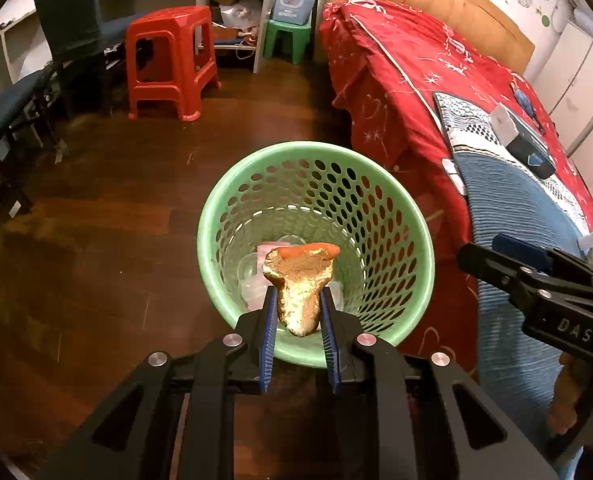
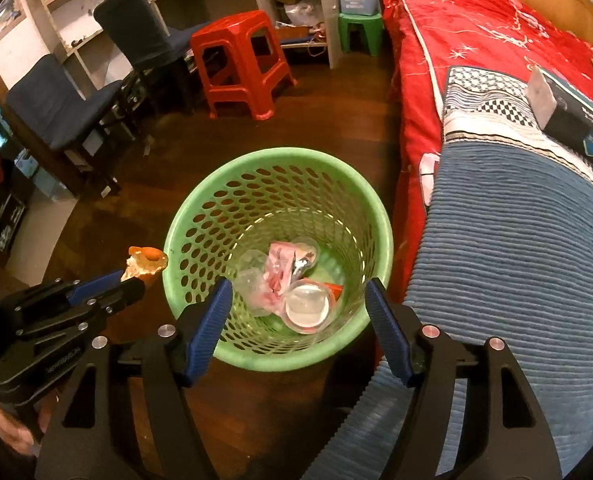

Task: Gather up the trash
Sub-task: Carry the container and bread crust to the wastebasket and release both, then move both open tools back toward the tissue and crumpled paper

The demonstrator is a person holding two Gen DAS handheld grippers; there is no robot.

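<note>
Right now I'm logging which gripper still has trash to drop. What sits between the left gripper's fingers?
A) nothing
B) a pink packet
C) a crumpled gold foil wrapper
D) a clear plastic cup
C: the left gripper is clamped on the gold foil wrapper above the green basket.

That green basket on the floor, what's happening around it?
A person is tidying up with a two-finger gripper in each hand. The left gripper is clamped on a crumpled gold wrapper and holds it above the green basket, which stands on the wooden floor beside the bed. The right gripper hangs open over the basket with nothing between its fingers. Inside lie a clear cup and pink wrappers.
</note>
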